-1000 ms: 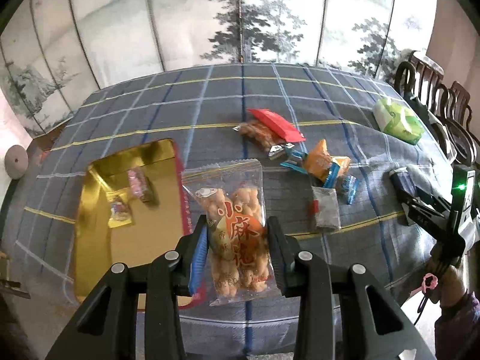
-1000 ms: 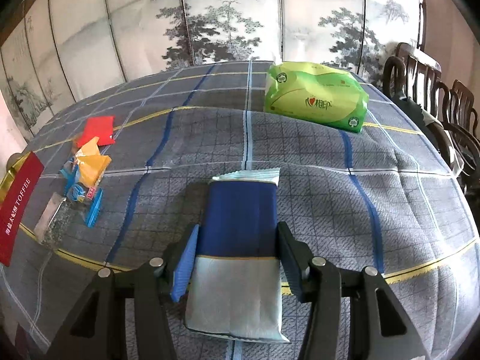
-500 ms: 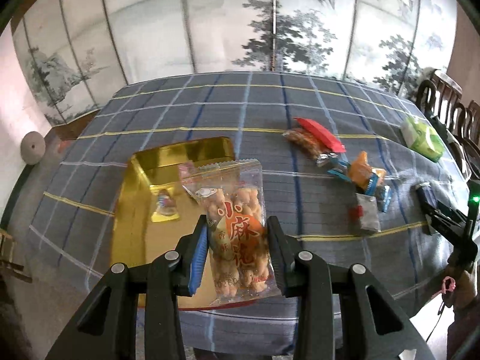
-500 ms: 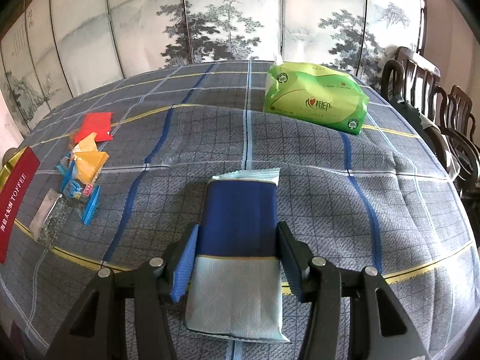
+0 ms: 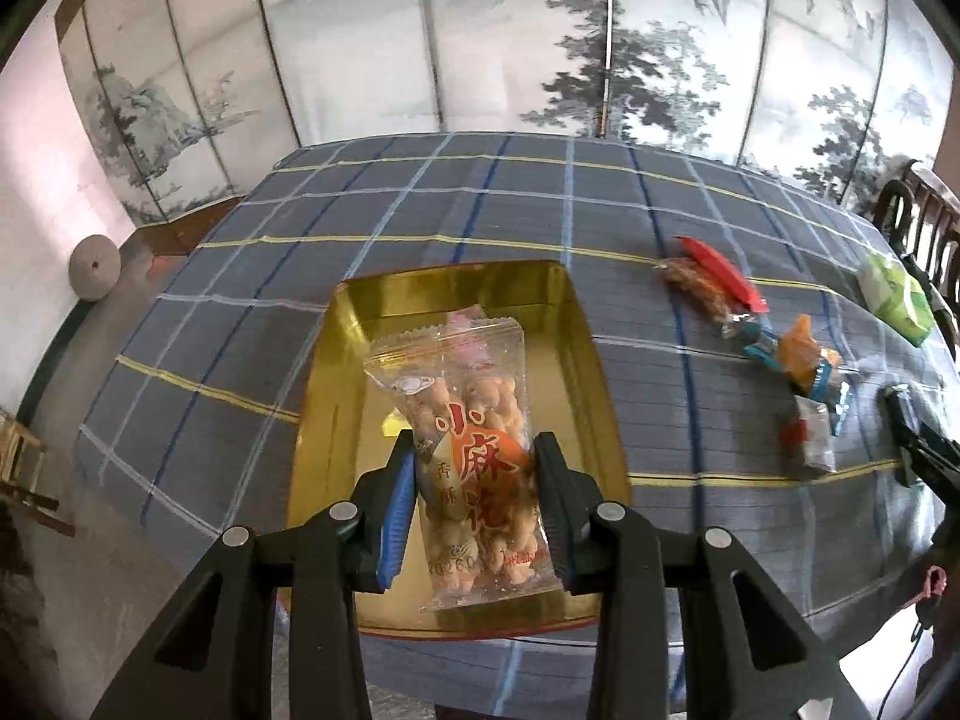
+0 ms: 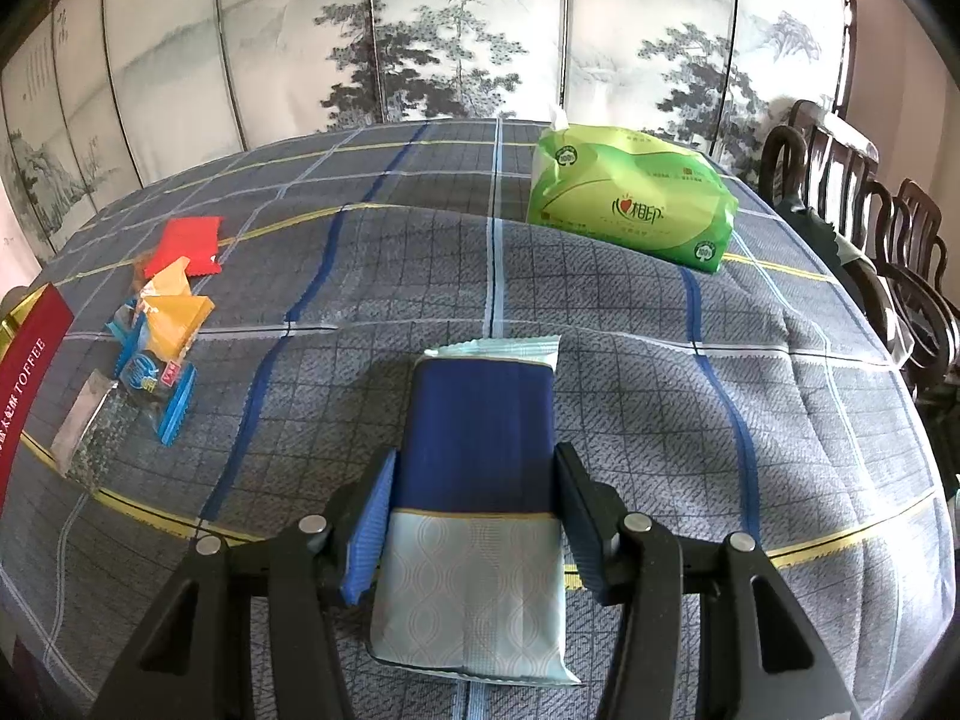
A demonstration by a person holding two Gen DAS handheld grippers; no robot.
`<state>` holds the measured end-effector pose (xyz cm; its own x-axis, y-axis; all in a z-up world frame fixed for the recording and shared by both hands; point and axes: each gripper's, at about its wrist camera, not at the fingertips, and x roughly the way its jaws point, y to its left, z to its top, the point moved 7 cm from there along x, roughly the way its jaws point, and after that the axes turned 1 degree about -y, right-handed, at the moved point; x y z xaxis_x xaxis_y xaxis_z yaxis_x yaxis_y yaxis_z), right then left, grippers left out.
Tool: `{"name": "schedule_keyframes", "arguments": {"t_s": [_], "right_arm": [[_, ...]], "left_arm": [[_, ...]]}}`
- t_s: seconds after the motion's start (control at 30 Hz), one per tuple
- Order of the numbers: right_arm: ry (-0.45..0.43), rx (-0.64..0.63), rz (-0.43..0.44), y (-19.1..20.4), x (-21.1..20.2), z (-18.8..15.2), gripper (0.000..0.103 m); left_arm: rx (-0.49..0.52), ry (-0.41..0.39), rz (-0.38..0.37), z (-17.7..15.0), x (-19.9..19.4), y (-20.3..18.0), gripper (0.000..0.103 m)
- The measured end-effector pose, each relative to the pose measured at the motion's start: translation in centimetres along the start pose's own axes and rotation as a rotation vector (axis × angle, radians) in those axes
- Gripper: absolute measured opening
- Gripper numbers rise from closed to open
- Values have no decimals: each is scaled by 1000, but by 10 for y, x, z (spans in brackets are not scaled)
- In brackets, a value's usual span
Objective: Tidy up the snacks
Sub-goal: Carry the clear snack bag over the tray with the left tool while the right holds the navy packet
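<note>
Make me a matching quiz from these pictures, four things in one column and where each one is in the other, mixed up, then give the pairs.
Things
1. clear bag of twisted fried dough snacks
2. blue and pale wrapped packet
3. green soft tissue pack
4. flat red sachet

Places
A. on the far right of the checked tablecloth
B. in the left gripper, over the gold tin tray
C. in the right gripper
D. on the cloth at the far end of the loose snacks

Pairs: 1-B, 2-C, 3-A, 4-D
</note>
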<state>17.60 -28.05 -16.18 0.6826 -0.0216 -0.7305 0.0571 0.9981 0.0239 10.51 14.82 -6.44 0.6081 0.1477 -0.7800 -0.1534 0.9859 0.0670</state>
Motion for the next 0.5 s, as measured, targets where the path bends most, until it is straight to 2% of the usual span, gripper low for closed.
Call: {"name": "schedule_keyframes", "arguments": {"t_s": [0.5], "right_arm": [[0, 0, -4, 1, 0, 0, 52]], "left_arm": [[-14, 17, 35, -6, 21, 23, 34]]}}
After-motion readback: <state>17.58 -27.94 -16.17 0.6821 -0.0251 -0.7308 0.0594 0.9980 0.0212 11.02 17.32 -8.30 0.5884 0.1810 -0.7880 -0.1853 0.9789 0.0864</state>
